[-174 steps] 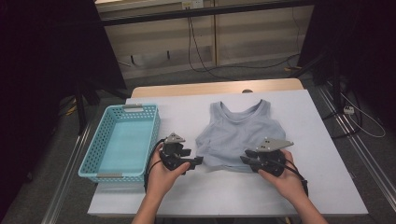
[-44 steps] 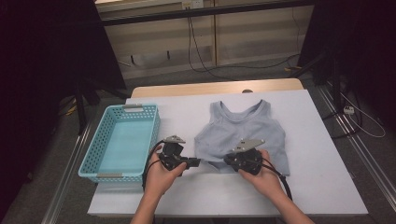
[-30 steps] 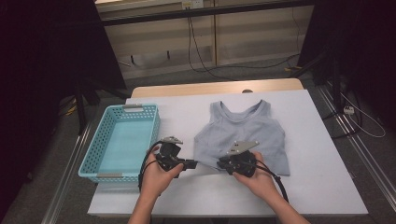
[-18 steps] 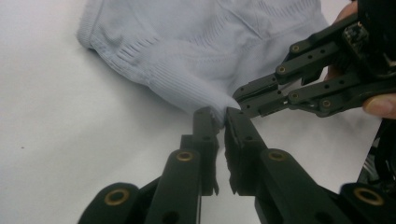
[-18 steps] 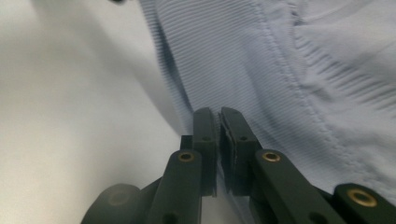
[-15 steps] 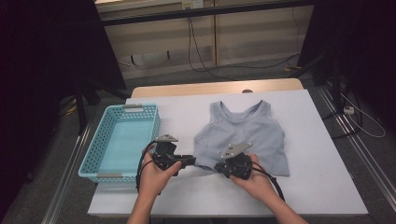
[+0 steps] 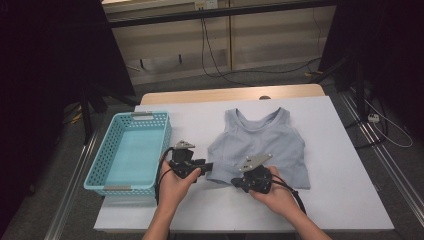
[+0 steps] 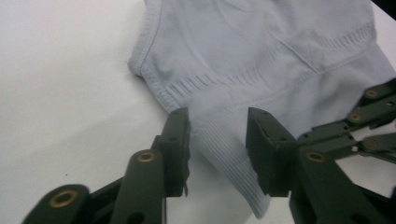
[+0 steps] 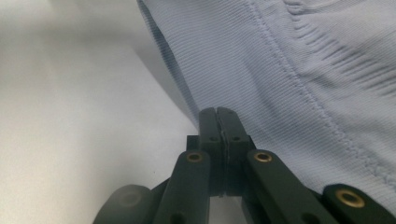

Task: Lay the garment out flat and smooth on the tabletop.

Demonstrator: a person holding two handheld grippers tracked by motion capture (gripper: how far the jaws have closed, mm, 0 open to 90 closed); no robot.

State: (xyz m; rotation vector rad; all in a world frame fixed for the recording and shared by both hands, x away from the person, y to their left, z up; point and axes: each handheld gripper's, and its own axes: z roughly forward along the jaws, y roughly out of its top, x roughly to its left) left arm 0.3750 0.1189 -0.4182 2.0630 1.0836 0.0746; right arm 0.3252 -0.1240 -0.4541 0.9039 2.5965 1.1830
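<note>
Right gripper (image 9: 218, 116) clamps the tank top (image 7: 262, 145) hem (jaws together); left gripper (image 8: 217, 140), jaws just opening and astride the corner, should close deeper on the fabric before lifting.

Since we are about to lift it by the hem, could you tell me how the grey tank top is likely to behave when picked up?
The grey tank top will probably be floppy: its hem already bends up between the left gripper jaws. Thin ribbed knit suggests it is light. Held at its edge by the right gripper, the rest would likely sag and drag.
</note>
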